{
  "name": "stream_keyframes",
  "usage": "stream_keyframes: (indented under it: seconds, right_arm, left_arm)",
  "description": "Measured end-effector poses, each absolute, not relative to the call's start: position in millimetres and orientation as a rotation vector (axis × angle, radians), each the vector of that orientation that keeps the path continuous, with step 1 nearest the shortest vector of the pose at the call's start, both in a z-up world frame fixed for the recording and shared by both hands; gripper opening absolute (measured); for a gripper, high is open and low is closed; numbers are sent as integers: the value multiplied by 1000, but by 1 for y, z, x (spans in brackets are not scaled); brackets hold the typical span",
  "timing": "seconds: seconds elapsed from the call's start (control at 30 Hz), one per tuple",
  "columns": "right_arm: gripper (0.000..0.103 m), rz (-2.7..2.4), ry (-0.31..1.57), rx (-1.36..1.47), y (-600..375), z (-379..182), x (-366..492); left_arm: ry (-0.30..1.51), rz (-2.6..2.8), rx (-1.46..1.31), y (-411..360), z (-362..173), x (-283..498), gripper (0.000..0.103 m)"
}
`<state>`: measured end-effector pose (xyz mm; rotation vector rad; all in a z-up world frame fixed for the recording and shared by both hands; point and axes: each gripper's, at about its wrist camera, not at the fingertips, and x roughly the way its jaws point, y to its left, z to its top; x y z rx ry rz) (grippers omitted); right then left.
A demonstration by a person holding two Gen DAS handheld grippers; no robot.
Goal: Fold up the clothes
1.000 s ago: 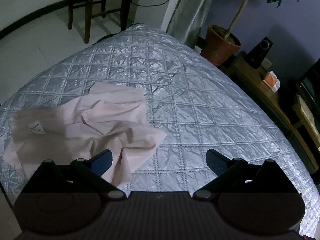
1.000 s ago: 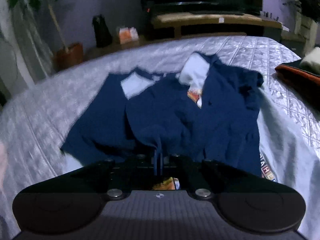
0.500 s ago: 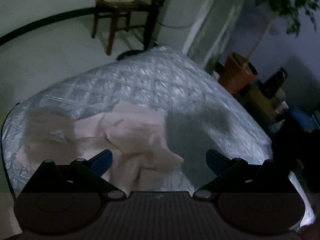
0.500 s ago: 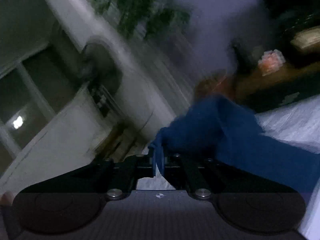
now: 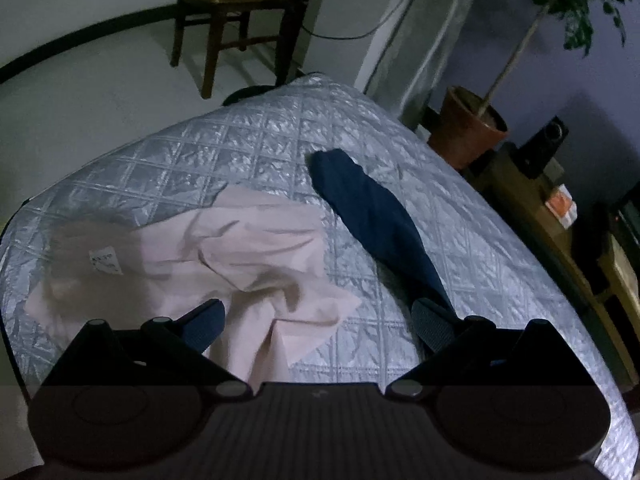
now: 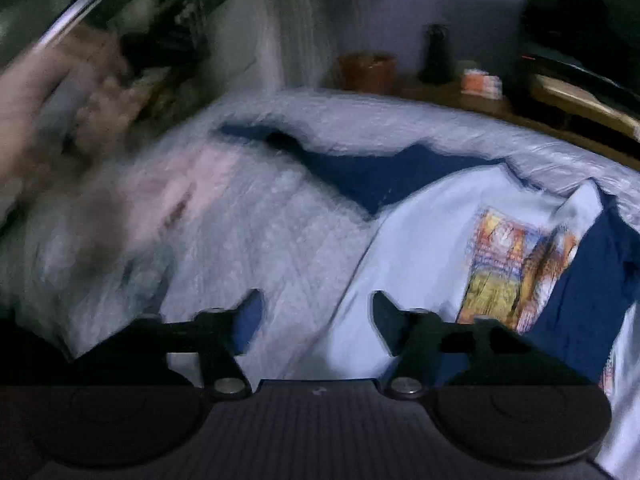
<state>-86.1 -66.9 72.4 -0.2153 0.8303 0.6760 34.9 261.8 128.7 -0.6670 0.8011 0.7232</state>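
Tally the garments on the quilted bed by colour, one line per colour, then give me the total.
Pink: 1, the crumpled pink garment
Navy and white: 1, the navy and white shirt with a printed graphic; its navy sleeve lies stretched across the quilt
Total: 2

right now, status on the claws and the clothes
Left claw open over pink cloth. Right claw opening, nothing between its fingers. Navy sleeve spread on quilt. Nothing blocking.

bed cover (image 5: 248,152): silver, diamond-quilted
crumpled garment (image 5: 256,256): pale pink
sleeve (image 5: 372,208): navy
shirt (image 6: 424,248): light blue, orange-yellow print
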Motion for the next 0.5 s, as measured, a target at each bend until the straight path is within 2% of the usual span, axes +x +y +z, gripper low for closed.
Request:
stream_keyframes:
  seconds: [0.23, 0.27, 0.3, 0.33, 0.37, 0.5]
  right_arm:
    - [74, 577, 863, -471, -57, 31, -115]
    - [70, 566, 845, -470, -61, 30, -113]
    - [62, 562, 844, -447, -64, 32, -109]
    - [29, 558, 846, -420, -67, 34, -104]
    - [9, 549, 848, -395, -69, 36, -96]
    - [11, 562, 753, -358, -77, 62, -69]
  left_arm:
    - [829, 662, -614, 244, 129, 44, 99]
    - [835, 652, -607, 242, 129, 46, 99]
    - [841, 645, -601, 239, 129, 48, 99]
    - [844, 641, -598, 238, 129, 49, 99]
    - [845, 637, -599, 236, 129, 50, 99]
    - [866, 591, -582, 227, 127, 56, 100]
